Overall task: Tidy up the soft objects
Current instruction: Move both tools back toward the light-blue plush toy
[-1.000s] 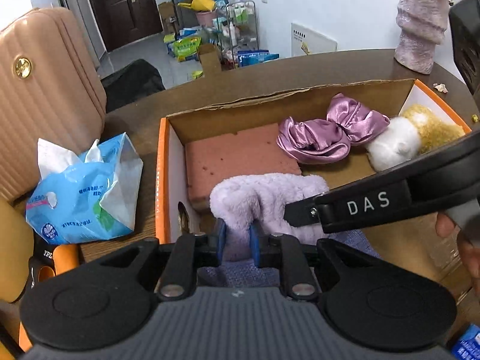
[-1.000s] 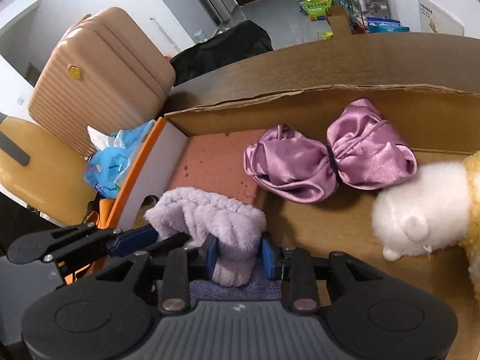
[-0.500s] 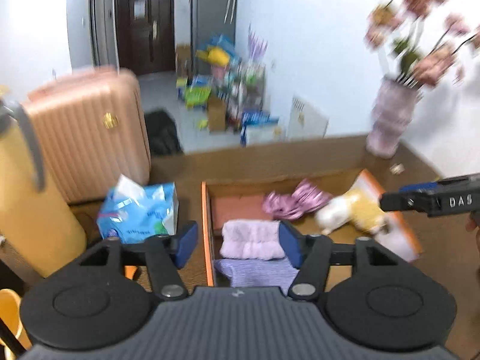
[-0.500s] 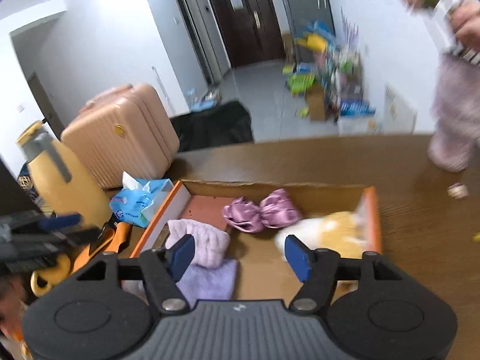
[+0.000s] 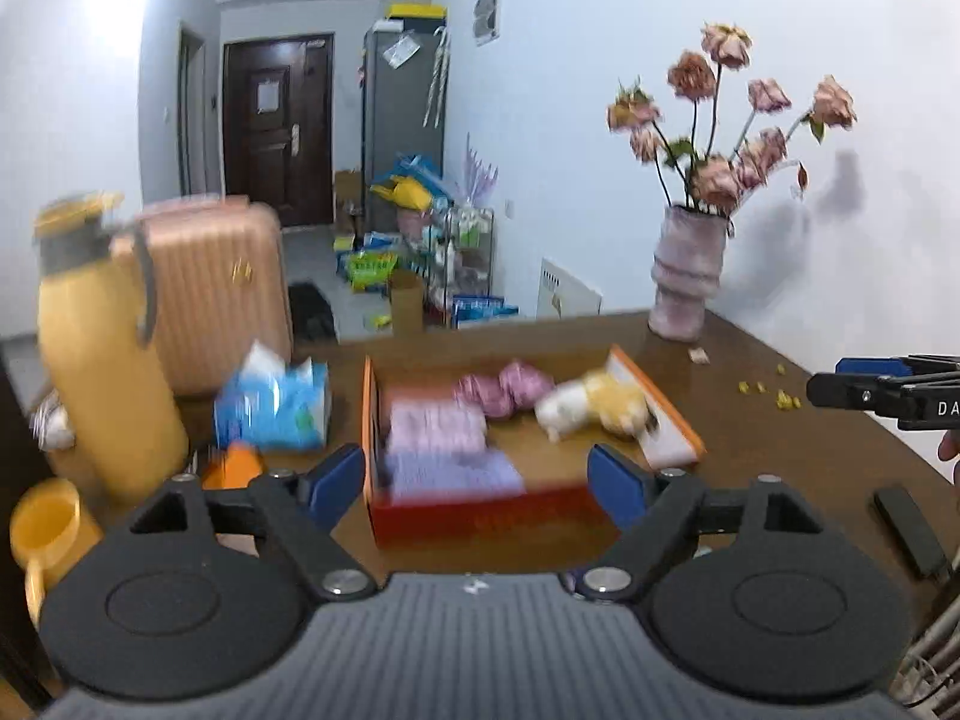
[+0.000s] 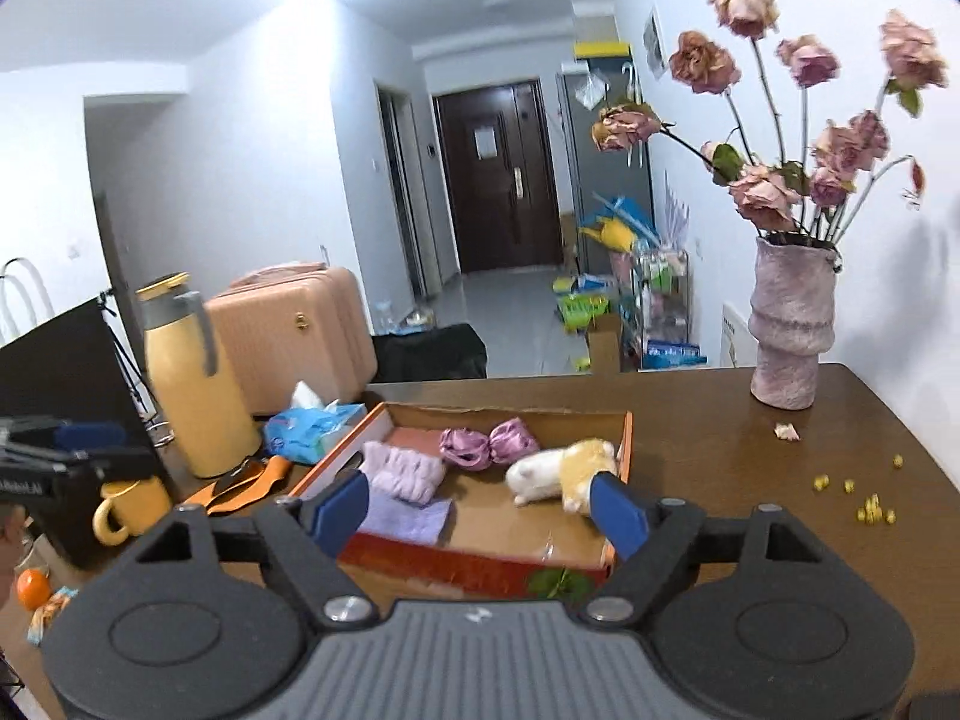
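An orange-rimmed cardboard box (image 6: 627, 444) (image 5: 672, 420) sits on the brown table. In it lie a fluffy lilac cloth (image 6: 403, 471) (image 5: 435, 423), a folded purple towel (image 6: 408, 513) (image 5: 450, 474), a pink sponge (image 6: 411, 437), a purple satin bow (image 6: 489, 444) (image 5: 503, 387) and a white-and-yellow plush toy (image 6: 561, 468) (image 5: 591, 405). My left gripper (image 5: 477, 480) is open and empty, held back above the box's near edge. My right gripper (image 6: 477, 507) is open and empty, also back from the box.
A vase of dried roses (image 6: 789, 330) (image 5: 687, 282) stands at the table's far right. A yellow thermos (image 6: 192, 378) (image 5: 96, 360), yellow mug (image 6: 129, 507), tissue pack (image 6: 312, 426) (image 5: 273, 411) and pink suitcase (image 6: 288, 336) are on the left. Small yellow bits (image 6: 870, 507) lie on the right.
Both grippers let go of the lilac cloth, opened wide and pulled up and back from the box. The cloth now lies in the box on the purple towel.
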Demonstrator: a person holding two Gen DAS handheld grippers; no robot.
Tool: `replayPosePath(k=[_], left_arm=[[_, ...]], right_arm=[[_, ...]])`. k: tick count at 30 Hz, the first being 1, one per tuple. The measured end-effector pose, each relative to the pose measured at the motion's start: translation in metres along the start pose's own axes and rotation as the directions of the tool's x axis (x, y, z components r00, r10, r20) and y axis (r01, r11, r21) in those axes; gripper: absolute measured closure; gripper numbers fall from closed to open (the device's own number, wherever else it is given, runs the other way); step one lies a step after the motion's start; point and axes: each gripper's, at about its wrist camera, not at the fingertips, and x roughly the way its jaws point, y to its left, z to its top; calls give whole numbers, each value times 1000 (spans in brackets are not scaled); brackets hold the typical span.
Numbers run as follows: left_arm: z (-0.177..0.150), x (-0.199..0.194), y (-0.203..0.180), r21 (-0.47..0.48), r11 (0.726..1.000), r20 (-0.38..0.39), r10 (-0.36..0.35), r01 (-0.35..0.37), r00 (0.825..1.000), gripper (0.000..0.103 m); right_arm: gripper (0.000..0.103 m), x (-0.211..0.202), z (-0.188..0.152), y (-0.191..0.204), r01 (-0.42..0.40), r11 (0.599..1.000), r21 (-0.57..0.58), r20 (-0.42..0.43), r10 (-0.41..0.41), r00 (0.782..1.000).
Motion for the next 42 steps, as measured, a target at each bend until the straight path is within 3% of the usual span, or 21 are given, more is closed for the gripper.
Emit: replayPosePath(k=[6, 11, 17, 22, 31, 35, 38, 42], left_arm=[[-92, -56, -16, -27, 998, 36, -62, 63, 997, 12], [-158, -99, -21, -58, 997, 10, -53, 53, 999, 9], [-186, -119, -36, 9, 999, 22, -54, 54, 998, 6], [-187, -107, -45, 4, 999, 10, -45, 45, 999, 6], [-194, -47, -51, -30, 993, -132, -115, 112, 985, 6], [-184, -14, -62, -55, 985, -147, -172, 165, 974, 7], [-173, 18, -76, -94, 970, -147, -237, 225, 960, 16], [-156, 70, -92, -162, 951, -173, -290, 263, 941, 31]], right_arm=[[20, -53, -87, 31, 1, 999, -51, 50, 2, 999], [15, -87, -156, 52, 9, 999, -48, 20, -8, 1000], [15, -106, -217, 62, -4, 999, 53, -34, 5, 999], [15, -103, -223, 68, 47, 999, 23, -15, -46, 999], [17, -73, -224, 48, 92, 994, 62, -37, -90, 995], [27, -53, -218, 29, 101, 989, 108, -55, -95, 994], [40, -36, -210, 13, 87, 987, 138, -77, -77, 994], [43, -8, -191, -14, 73, 983, 170, -87, -59, 995]])
